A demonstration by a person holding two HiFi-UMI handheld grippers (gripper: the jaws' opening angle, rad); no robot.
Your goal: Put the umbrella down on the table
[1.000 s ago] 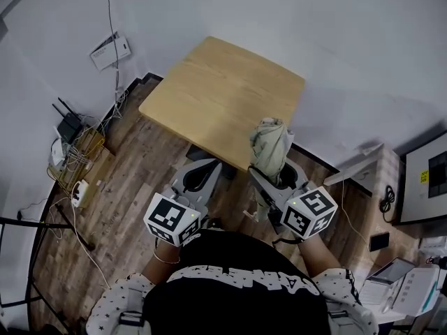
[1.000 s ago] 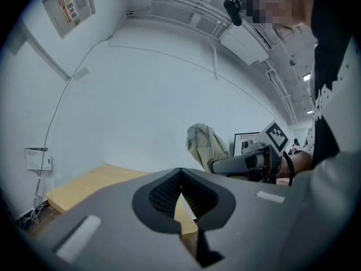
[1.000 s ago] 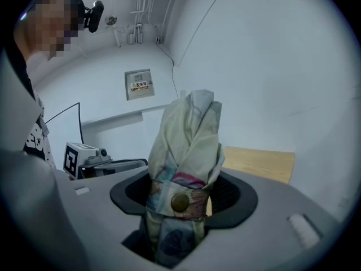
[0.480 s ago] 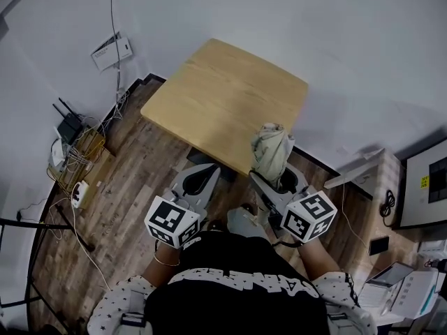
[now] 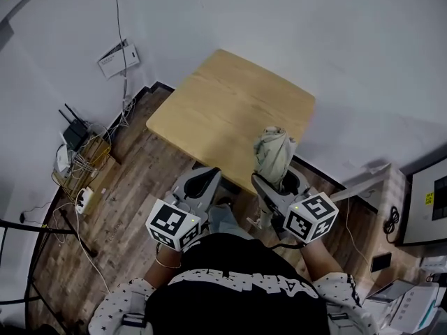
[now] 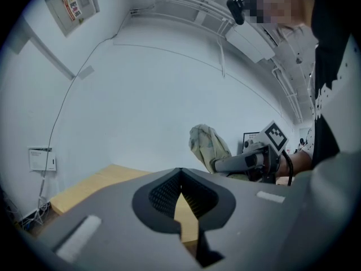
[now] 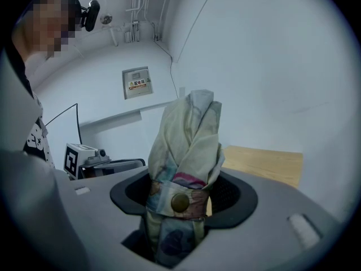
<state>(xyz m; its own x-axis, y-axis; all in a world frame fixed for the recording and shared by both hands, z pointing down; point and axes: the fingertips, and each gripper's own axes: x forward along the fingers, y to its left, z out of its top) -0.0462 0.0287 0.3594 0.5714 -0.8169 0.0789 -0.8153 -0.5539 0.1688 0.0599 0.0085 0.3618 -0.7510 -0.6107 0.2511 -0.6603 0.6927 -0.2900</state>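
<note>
Okay, umbrella point(image 5: 273, 150): we see it folded, strapped with a snap button, standing upright at centre-right of the head view, its top over the table's near edge, not laid down.
right gripper point(image 5: 281, 181): jaws clamped round the umbrella's lower part and spread wide by it, as we see in the right gripper view.
left gripper point(image 5: 202, 181): jaws drawn together at the tips, nothing between them; just left of the right gripper.
table point(image 5: 230, 103): light wood top, upper centre of the head view.
</note>
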